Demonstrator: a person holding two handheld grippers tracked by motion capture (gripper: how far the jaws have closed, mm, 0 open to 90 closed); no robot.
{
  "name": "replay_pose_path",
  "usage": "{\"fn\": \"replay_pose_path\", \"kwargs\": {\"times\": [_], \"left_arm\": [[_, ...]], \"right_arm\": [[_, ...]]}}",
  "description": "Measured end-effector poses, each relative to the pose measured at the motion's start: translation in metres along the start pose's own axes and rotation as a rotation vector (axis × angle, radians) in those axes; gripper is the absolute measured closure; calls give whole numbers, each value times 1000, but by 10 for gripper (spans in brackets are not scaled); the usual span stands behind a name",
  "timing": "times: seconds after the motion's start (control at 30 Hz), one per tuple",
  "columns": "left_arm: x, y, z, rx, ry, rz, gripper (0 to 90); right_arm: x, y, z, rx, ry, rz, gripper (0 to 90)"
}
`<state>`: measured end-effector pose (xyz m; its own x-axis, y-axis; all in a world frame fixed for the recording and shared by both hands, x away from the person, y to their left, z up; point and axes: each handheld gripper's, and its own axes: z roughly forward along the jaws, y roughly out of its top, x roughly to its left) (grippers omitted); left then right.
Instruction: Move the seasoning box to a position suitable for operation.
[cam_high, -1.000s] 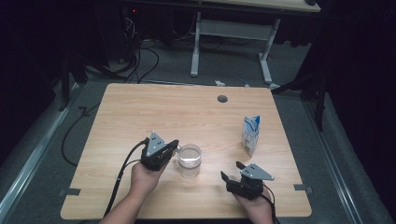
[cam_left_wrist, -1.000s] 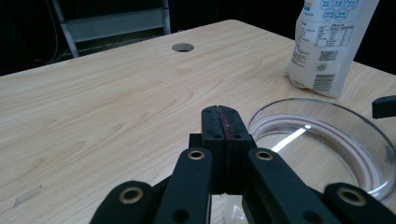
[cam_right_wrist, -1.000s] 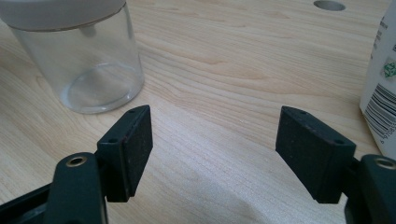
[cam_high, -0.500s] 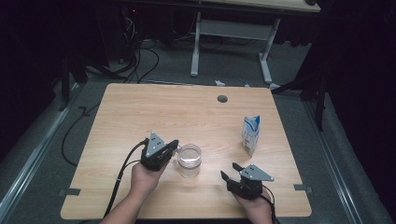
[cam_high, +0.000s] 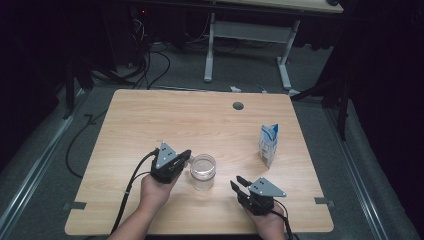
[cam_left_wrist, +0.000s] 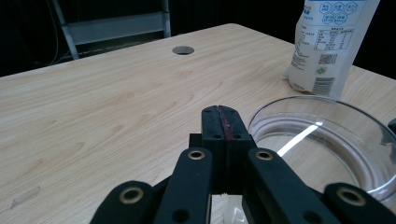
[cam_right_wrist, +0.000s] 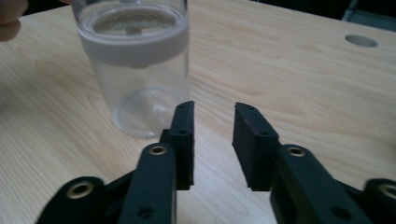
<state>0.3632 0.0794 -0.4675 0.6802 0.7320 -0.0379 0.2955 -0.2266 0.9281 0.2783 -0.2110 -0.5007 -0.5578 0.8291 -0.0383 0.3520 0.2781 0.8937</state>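
Now the clear glass (cam_high: 203, 171) at lower centre (contents unclear) stands beside the left gripper (cam_high: 186, 156), jaws pressed together; the right gripper (cam_high: 238, 182) has been closing, nothing between its jaws.

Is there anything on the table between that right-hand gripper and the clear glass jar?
Nothing visible. Bare table lies between the right gripper and the glass jar. Its jaws have just been closing with nothing between them. The carton stands off to the side.

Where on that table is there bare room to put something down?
The whole far half, from the left edge to the cable hole, is bare wood, and so is the left side beside the left gripper. It is crowded near the front, around the glass jar, the right gripper and the milk carton.
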Motion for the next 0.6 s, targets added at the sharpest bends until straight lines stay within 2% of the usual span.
{"fn": "replay_pose_path", "kwargs": {"times": [0.03,0.07,0.1,0.13,0.17,0.2,0.27,0.6], "left_arm": [[0,0,0,0,0,0,900],[0,0,0,-3,-1,-1,900],[0,0,0,-3,-1,-1,900],[0,-1,0,-4,0,-1,900],[0,0,0,-4,1,0,900],[0,-1,0,-4,0,0,900],[0,-1,0,-4,0,-1,900],[0,-1,1,-10,-2,-8,900]], "right_arm": [[0,0,0,0,0,0,722],[4,5,1,-14,4,-10,770],[4,5,1,-14,4,-10,770],[7,9,3,-16,13,-21,815],[7,9,3,-16,13,-21,815],[12,13,6,-14,15,-40,858],[15,18,9,-10,28,-48,895],[20,38,24,3,48,-68,900]]}}
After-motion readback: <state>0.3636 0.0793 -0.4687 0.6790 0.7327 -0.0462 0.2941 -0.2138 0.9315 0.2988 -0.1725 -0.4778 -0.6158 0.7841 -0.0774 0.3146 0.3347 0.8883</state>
